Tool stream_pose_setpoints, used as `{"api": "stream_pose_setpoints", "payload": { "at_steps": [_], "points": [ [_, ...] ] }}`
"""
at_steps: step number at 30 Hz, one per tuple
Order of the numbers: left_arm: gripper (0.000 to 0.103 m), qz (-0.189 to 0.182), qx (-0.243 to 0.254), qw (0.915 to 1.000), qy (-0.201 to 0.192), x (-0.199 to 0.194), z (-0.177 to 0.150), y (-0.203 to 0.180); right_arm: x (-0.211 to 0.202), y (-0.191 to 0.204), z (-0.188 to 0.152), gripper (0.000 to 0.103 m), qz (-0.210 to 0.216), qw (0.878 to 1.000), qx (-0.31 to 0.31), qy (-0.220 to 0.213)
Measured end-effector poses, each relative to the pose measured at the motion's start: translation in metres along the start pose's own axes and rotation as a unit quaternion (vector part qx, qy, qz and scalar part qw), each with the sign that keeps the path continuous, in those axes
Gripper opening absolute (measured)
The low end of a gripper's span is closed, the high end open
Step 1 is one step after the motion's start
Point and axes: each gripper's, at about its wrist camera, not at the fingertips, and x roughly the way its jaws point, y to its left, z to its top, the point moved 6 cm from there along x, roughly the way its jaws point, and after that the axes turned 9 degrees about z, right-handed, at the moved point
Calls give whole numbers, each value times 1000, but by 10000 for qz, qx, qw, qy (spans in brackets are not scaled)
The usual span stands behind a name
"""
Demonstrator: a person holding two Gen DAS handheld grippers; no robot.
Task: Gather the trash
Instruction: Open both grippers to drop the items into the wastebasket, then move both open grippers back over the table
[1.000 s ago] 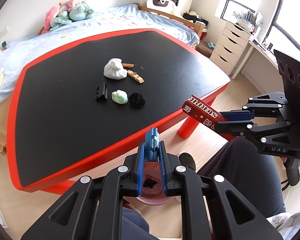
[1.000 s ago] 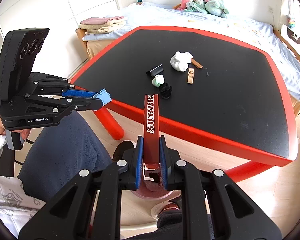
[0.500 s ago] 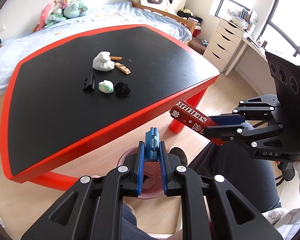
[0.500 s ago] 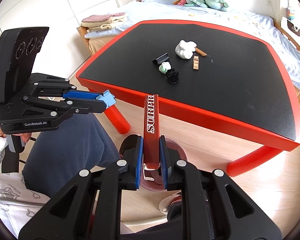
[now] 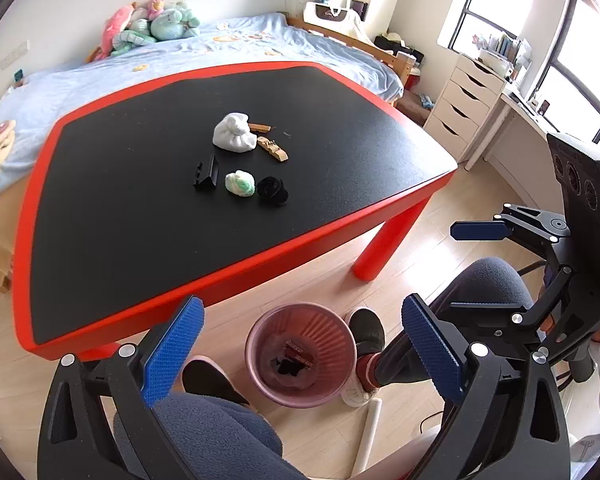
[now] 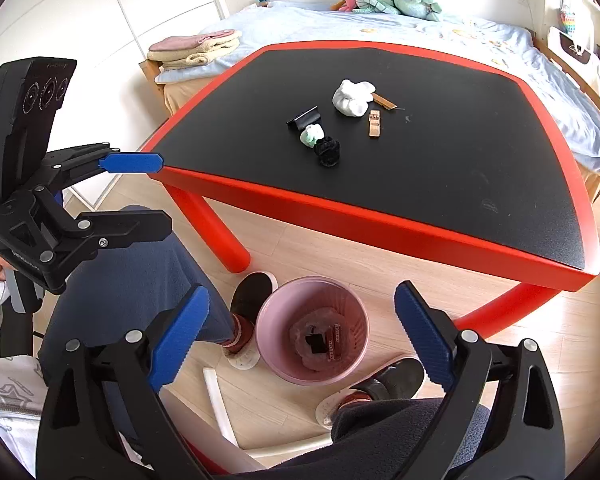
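A pink trash bin [image 5: 300,354] stands on the floor below both grippers; it also shows in the right wrist view [image 6: 312,330]. A red wrapper [image 6: 334,344] and a black scrap [image 5: 290,366] lie inside it. My left gripper [image 5: 302,350] is open and empty above the bin. My right gripper [image 6: 300,338] is open and empty above it too. On the black table [image 5: 140,216] lie a white wad [image 5: 234,138], a green-white wad [image 5: 240,183], a black wad [image 5: 273,190], a black clip [image 5: 206,172] and wooden pieces [image 5: 273,149].
The table has a red rim [image 6: 380,224] and red legs [image 5: 384,248]. The person's knees and shoes [image 6: 252,292] flank the bin. A bed [image 5: 180,56] lies behind the table, and white drawers [image 5: 460,108] stand at the right.
Both grippers have opened. The red wrapper left my right gripper and now lies in the bin. Both grippers have risen, so the bin shows whole.
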Motion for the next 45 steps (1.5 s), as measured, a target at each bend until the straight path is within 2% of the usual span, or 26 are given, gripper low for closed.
{"api": "stream_pose_setpoints", "payload": {
  "at_steps": [12,19,32,38,45],
  "points": [
    [95,81,-142,9999,24,1,4,10,0,-5,4,97,-89,9997,213,27],
    [95,130,-228,9997,-5,2,14,19,-3,-12,17,98,-175,9995,258,-36],
    [95,219,-429,9988,38,25,66,55,0,-45,84,98,-411,9987,232,-214],
    [95,268,-452,9985,145,49,91,67,19,-62,116,98,-525,9984,137,-155],
    [95,355,-436,9978,363,86,109,79,52,-81,137,98,-619,9981,45,23]
  ]
}}
